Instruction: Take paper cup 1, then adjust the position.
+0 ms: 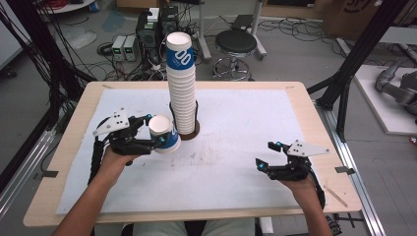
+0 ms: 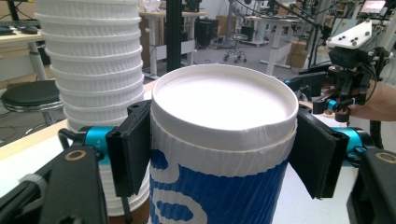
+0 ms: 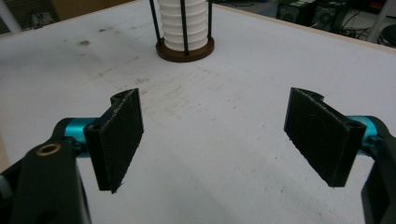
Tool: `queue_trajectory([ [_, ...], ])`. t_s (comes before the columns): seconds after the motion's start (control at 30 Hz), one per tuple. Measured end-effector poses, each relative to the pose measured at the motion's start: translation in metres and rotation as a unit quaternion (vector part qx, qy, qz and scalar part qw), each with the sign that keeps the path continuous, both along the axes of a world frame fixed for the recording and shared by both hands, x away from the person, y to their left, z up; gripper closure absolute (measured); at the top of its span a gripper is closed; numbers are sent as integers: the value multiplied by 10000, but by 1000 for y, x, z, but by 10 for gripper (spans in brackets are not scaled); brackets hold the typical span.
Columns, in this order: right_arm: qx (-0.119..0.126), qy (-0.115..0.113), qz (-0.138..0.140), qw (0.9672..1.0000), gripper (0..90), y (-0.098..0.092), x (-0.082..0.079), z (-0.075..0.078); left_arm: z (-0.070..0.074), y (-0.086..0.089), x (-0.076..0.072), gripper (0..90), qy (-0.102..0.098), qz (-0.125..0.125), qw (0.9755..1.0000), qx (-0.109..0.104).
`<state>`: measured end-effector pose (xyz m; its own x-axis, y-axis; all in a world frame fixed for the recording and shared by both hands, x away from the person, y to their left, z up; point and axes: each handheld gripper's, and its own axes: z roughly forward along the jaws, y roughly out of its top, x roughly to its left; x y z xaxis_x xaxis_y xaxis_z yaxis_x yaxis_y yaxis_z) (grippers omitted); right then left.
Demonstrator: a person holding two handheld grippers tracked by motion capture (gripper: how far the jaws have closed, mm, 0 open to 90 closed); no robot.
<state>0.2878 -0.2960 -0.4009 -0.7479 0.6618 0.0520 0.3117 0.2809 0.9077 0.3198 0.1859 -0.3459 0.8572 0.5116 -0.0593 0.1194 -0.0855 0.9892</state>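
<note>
A: Where does the tall cup stack stand?

B: Mid-table in its round holder, at about one o'clock from the left gripper and just beside it.

A: And the single blue-and-white cup?

B: Pinched by the left jaws just under its rim, pads pressing both sides, tilted so its mouth faces the person. Its axis leans well off the stack's upright one.

A: The right gripper?

B: At four o'clock from the stack, well apart, jaws spread over bare white sheet. The left hand is nearer.
</note>
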Motion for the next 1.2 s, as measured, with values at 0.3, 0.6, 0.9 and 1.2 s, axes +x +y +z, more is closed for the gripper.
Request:
queue_trajectory([
  [0.3, 68, 69, 360, 9993, 202, 14, -1, 2, -3, -13, 1, 291, 5, -199, 9998, -47],
  [0.6, 169, 46, 748, 9970, 202, 32, 1, 6, -8, -32, -1, 291, -13, -439, 9990, -106],
  [0.9, 276, -41, 1184, 9926, 201, 51, 2, 16, -4, -48, -3, 292, -43, -662, 9977, -142],
  [1.2, 353, -106, 1640, 9858, 201, 80, 12, 22, -6, -61, -4, 291, -32, -922, 9957, -77],
])
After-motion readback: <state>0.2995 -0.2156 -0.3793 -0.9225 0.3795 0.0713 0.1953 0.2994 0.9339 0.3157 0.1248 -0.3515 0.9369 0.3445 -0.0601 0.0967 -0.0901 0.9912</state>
